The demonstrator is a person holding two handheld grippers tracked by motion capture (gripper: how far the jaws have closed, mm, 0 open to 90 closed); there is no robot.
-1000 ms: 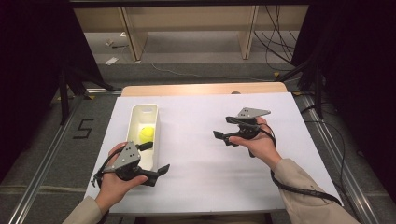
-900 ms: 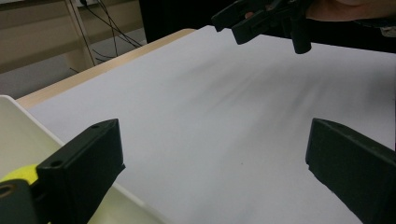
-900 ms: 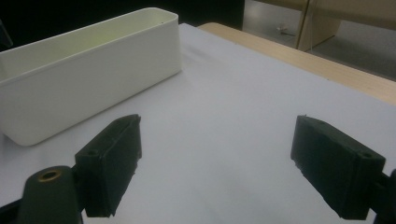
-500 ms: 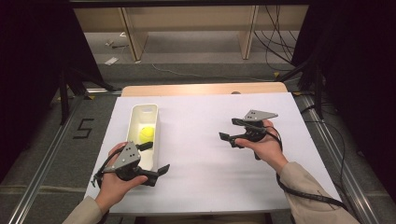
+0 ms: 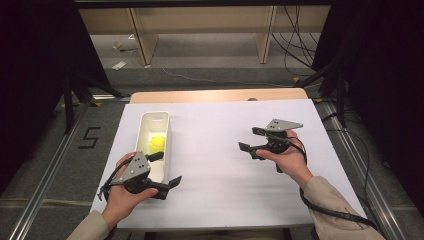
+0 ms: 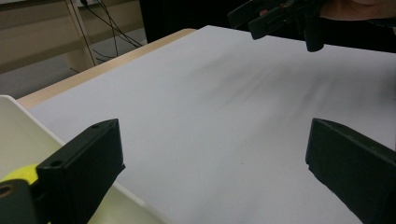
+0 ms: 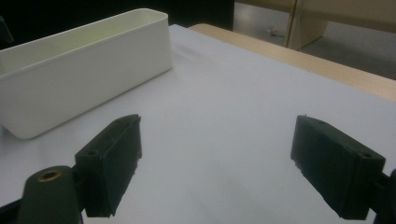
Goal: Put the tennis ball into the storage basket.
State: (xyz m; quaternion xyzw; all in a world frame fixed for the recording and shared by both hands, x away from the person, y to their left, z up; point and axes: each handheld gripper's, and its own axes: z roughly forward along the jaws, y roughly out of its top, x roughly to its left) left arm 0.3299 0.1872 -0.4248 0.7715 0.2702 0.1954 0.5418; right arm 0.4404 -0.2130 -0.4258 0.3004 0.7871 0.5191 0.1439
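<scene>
A long white bin (image 5: 155,117) lies on the left of the white-covered table, with a yellow ball (image 5: 158,144) inside it. My left gripper (image 5: 165,169) is open at the bin's near end, one jaw over the rim, with nothing between the jaws. In the left gripper view, the left gripper (image 6: 215,163) faces bare white sheet, with the bin (image 6: 18,135) and a sliver of the ball (image 6: 16,173) at the left edge. My right gripper (image 5: 248,139) is open and empty over the right half of the table. In the right gripper view, the right gripper (image 7: 219,163) points toward the bin (image 7: 84,74).
A white sheet (image 5: 220,165) covers the table, leaving a wooden strip (image 5: 215,95) along the far edge. Metal rails (image 5: 50,165) run along both sides, and cables (image 5: 300,30) trail on the floor beyond. The right gripper (image 6: 280,14) appears far off in the left gripper view.
My right gripper has drifted a little to the right and toward the person, still open. The left gripper, bin and ball have stayed put.
</scene>
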